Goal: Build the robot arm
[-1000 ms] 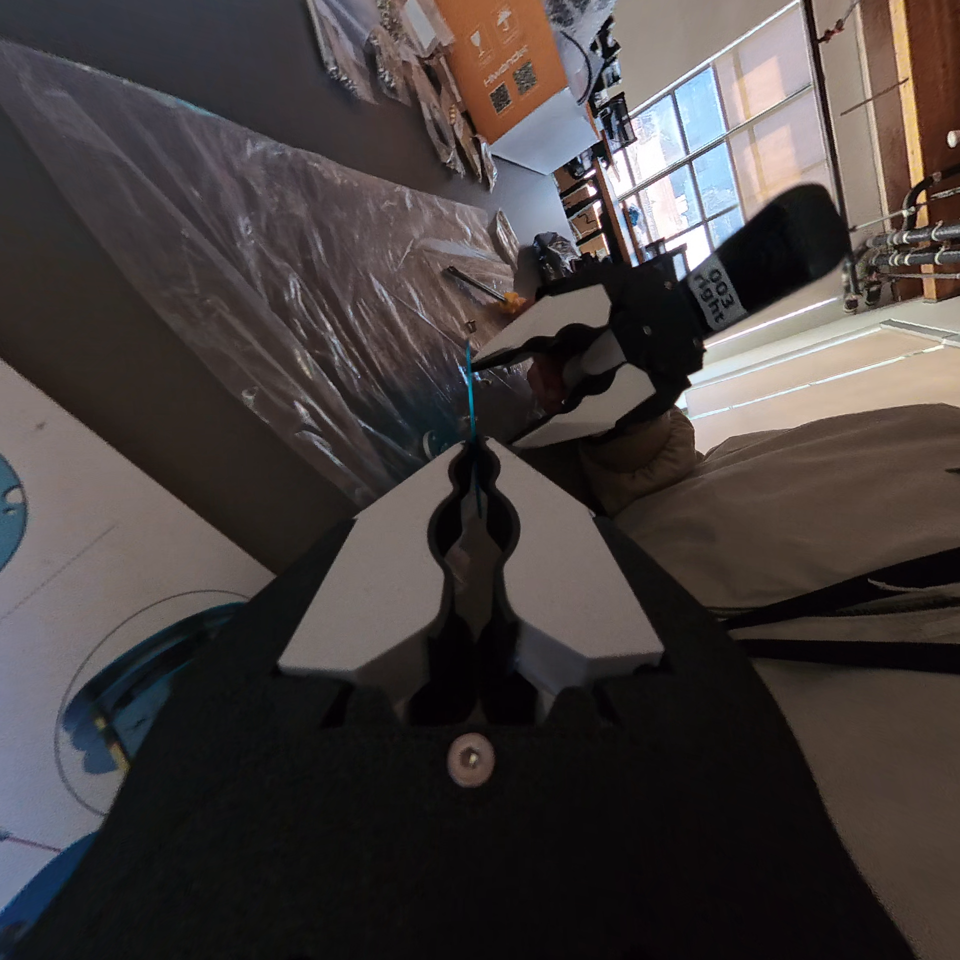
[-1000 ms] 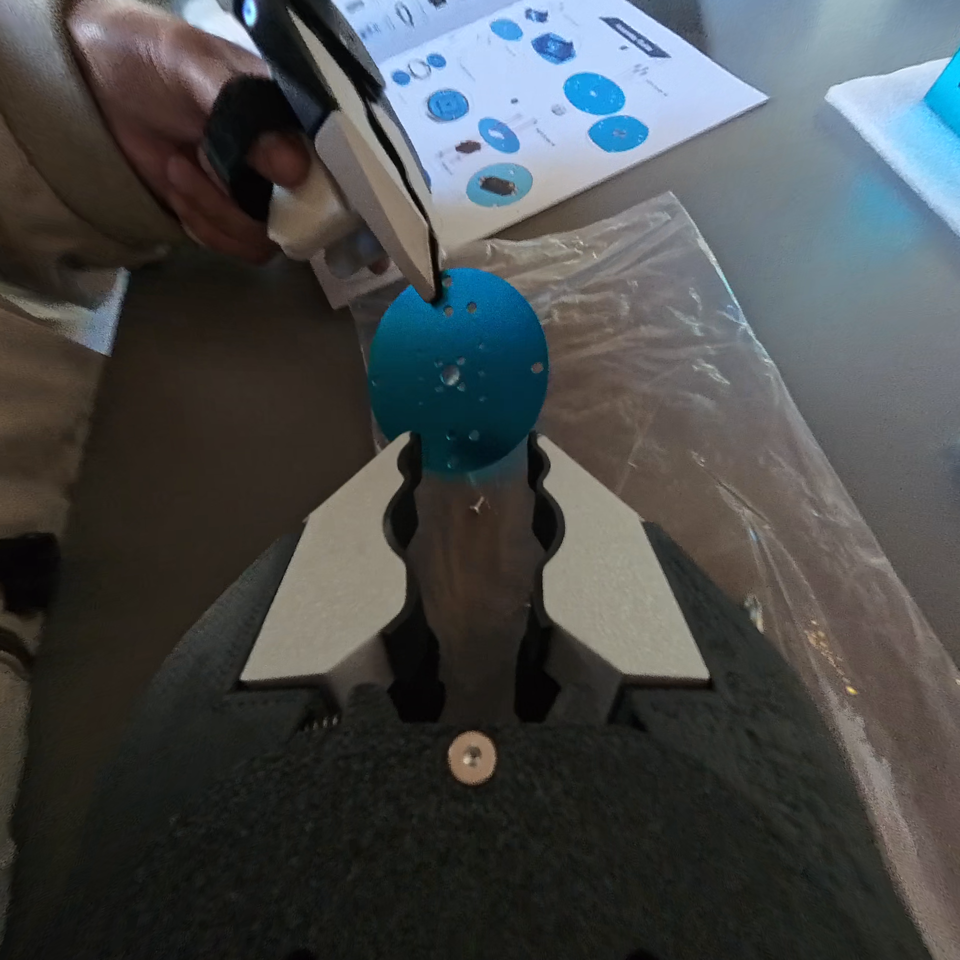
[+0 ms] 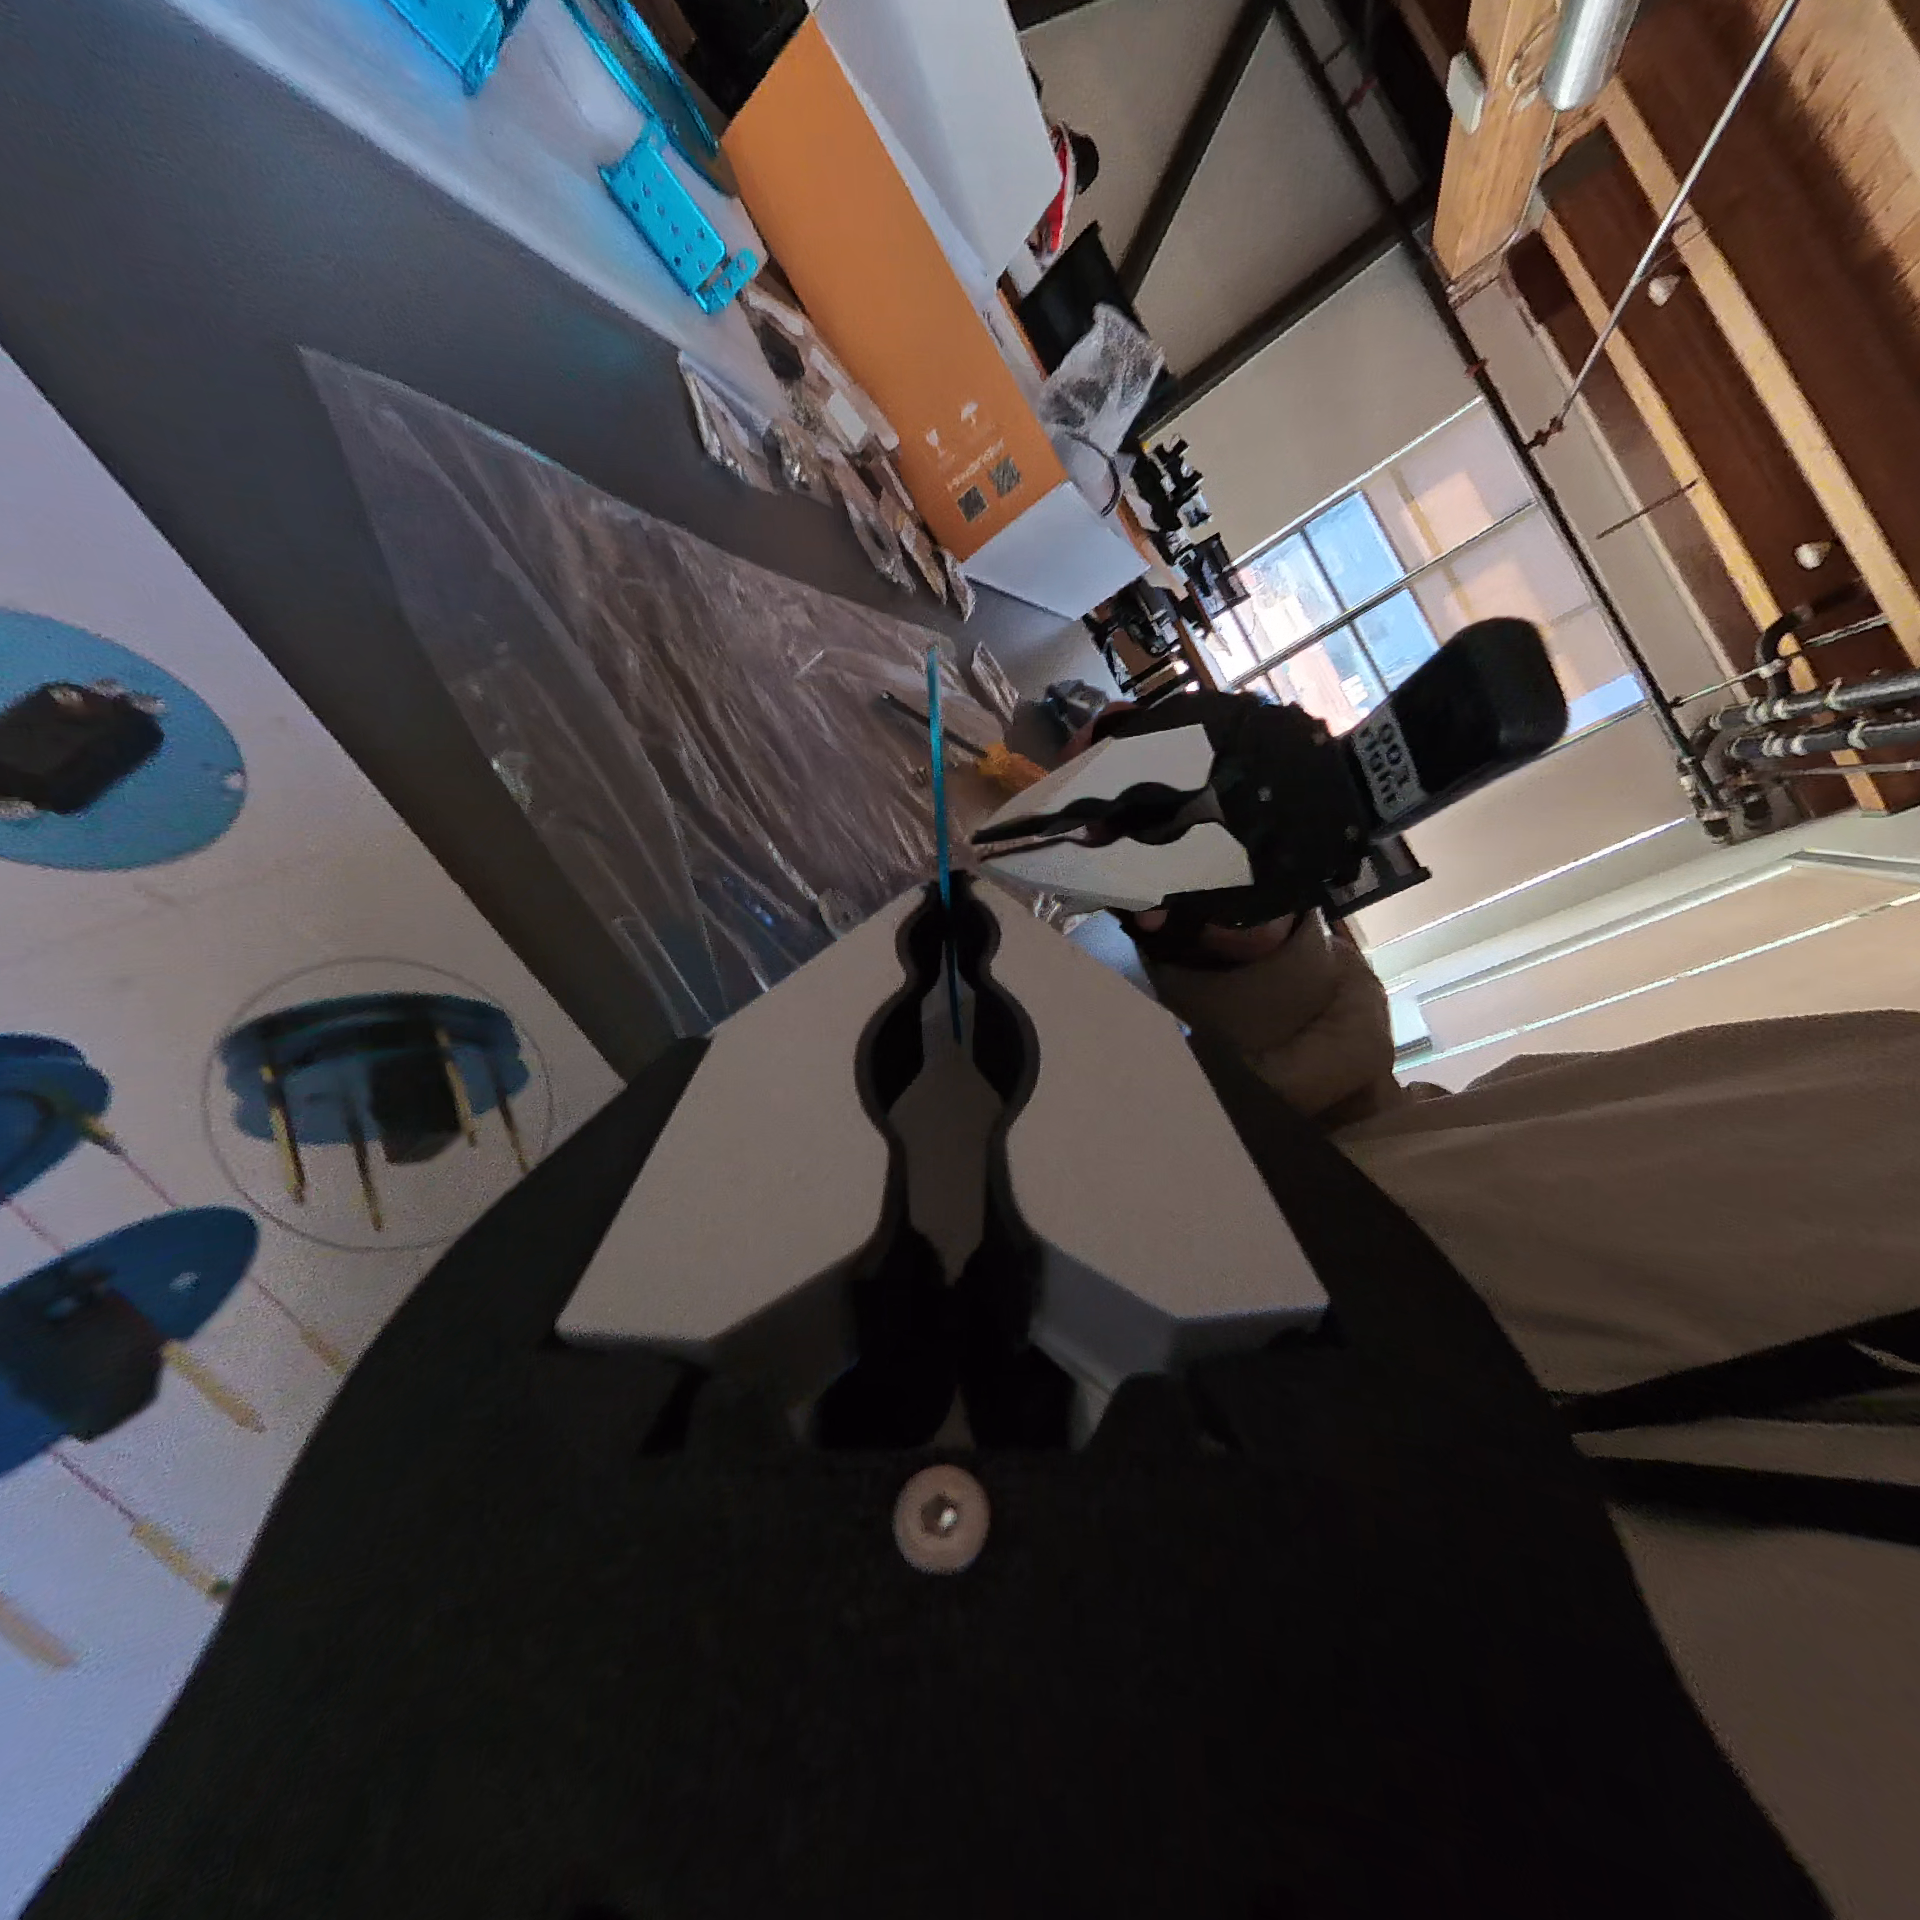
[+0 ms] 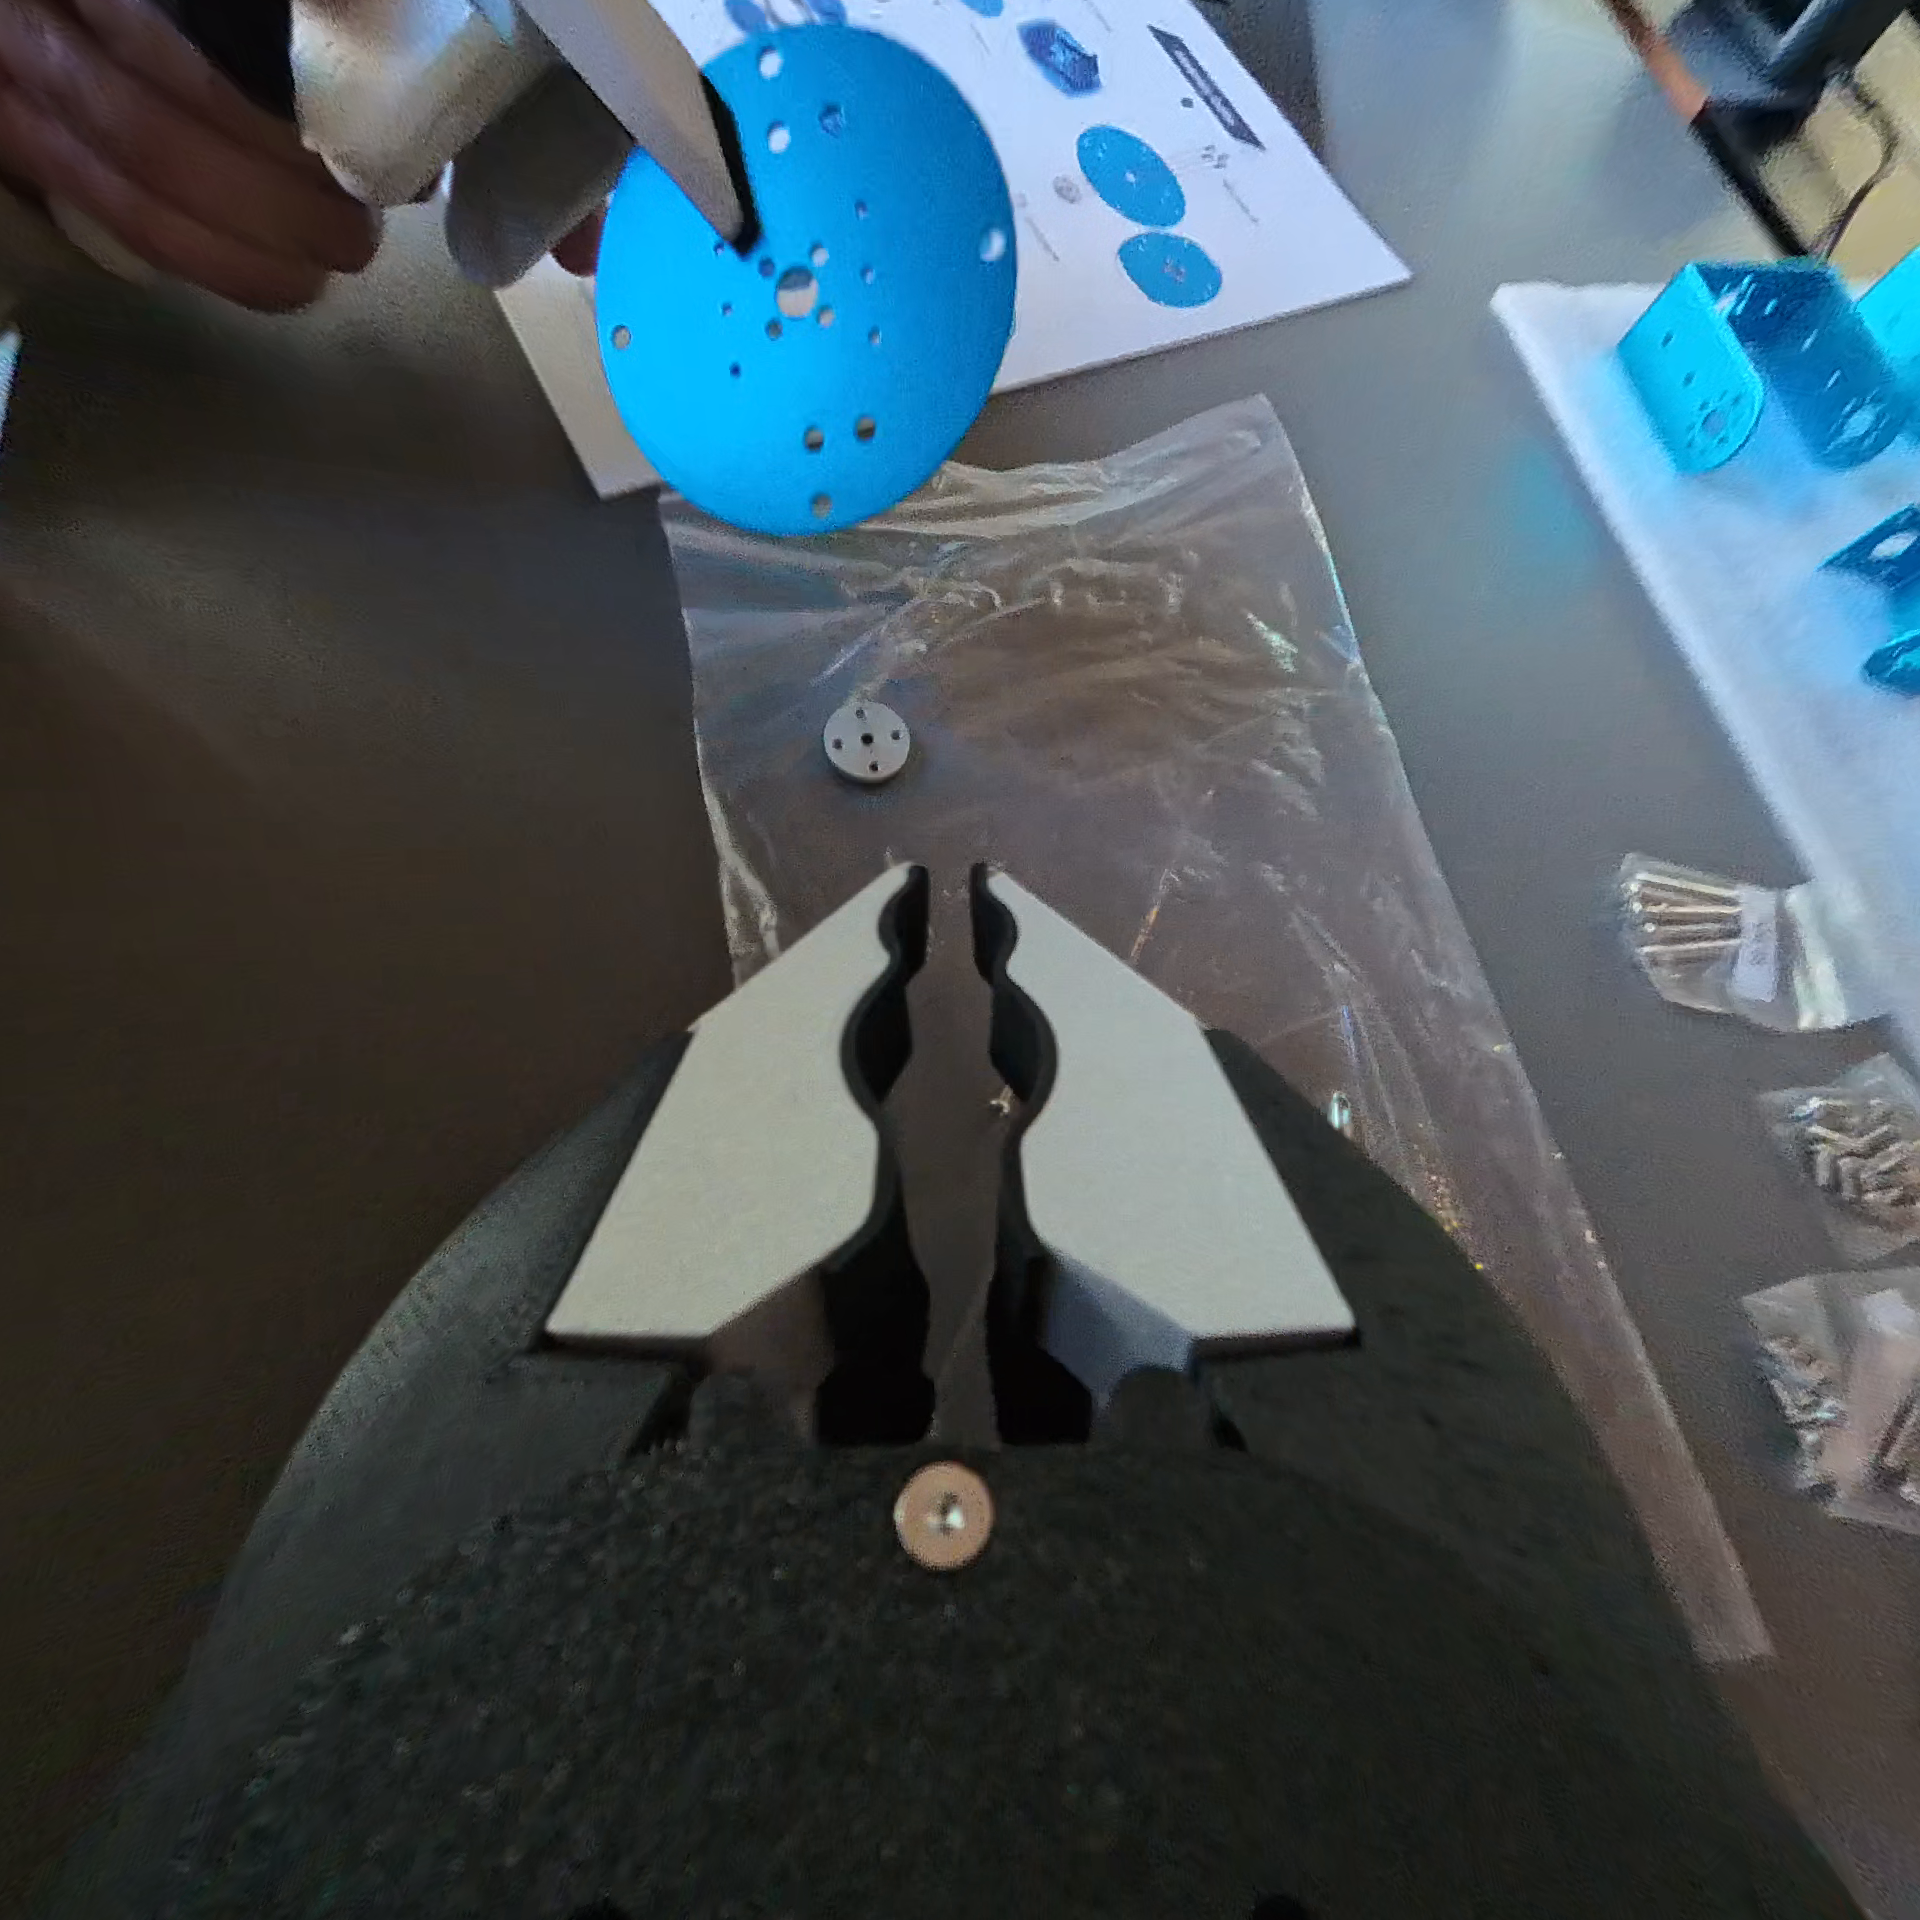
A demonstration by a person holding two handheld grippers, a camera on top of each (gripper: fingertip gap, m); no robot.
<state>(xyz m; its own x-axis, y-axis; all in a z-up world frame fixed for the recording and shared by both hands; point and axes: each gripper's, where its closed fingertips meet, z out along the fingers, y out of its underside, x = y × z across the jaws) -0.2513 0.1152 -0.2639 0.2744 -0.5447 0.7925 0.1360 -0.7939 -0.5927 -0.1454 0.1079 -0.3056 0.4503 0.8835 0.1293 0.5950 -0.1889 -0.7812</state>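
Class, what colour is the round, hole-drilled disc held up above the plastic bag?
Bright blue disc; the right wrist view shows it best.

Print on four things, most of it too small or blurred to make out.

A white label (image 3: 1390,781) with dark characters wraps the black handle of the right gripper (image 3: 982,847). The orange and white box (image 3: 883,291) carries two pale handling symbols, a short brand line and two square codes near its lower end. The white instruction sheet (image 4: 1299,208) has small captions and a dark heading bar beside its blue part drawings. A clear bag of screws (image 4: 1725,951) bears a pale sticker, unreadable.
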